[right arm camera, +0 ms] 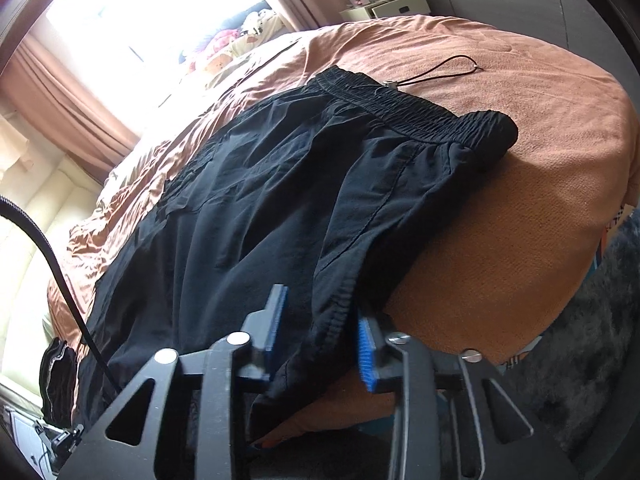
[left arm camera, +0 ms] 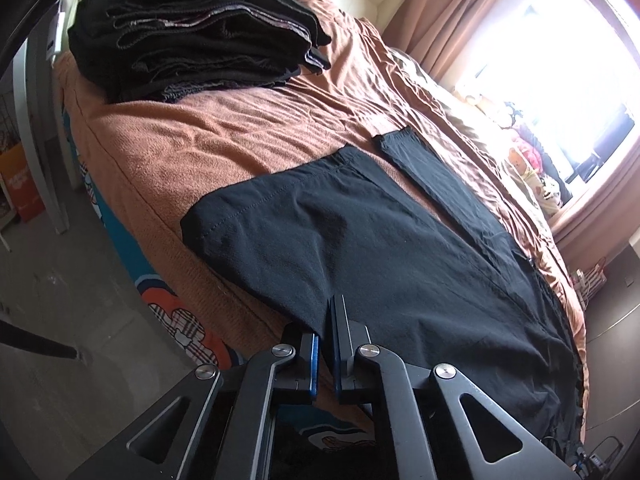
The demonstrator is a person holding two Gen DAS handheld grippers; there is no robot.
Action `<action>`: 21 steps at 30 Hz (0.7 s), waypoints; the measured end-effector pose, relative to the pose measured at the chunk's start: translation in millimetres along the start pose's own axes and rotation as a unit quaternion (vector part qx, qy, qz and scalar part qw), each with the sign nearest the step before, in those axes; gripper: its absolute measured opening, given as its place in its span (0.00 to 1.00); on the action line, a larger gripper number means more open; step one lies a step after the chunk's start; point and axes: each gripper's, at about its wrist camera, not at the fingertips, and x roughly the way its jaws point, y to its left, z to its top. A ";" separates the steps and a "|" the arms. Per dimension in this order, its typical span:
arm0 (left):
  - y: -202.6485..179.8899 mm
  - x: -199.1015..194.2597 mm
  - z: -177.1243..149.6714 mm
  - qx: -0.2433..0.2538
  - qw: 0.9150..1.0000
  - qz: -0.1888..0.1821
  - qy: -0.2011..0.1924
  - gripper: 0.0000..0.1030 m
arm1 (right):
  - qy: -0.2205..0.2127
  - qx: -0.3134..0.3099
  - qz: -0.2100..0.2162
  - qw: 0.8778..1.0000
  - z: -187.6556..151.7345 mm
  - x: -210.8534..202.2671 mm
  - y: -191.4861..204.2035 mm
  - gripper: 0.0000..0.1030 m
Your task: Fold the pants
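Black pants lie spread flat on a bed covered with an orange-brown blanket. Two leg ends point away in the left wrist view. My left gripper is at the near edge of the bed, shut on the near hem of the cloth. In the right wrist view the same pants show their elastic waistband at the upper right, with a drawstring loop beyond it. My right gripper stands open, and the pants' side edge hangs between its blue pads.
A stack of folded black clothes sits at the far left of the bed. Curtains and a bright window lie beyond. A white nightstand stands past the bed, and a black cable curves at the left. A dark rug covers the floor.
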 end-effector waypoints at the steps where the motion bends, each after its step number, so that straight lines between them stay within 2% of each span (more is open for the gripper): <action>1: -2.7 -2.9 2.7 0.001 1.000 -0.002 -0.005 0.04 | -0.007 0.001 0.003 1.000 1.4 -2.6 -0.8 0.10; 6: -13.2 -11.4 16.7 -0.001 1.000 -0.009 -0.021 0.03 | -0.037 -0.008 0.018 0.999 5.0 -15.8 0.2 0.05; 13: -35.9 -14.5 36.0 0.014 0.999 -0.016 -0.035 0.03 | -0.054 -0.002 0.020 0.998 16.9 -28.3 8.4 0.05; 21: -65.5 -11.6 64.6 0.018 0.998 -0.040 -0.053 0.03 | -0.074 -0.013 0.034 0.997 32.0 -34.5 28.0 0.04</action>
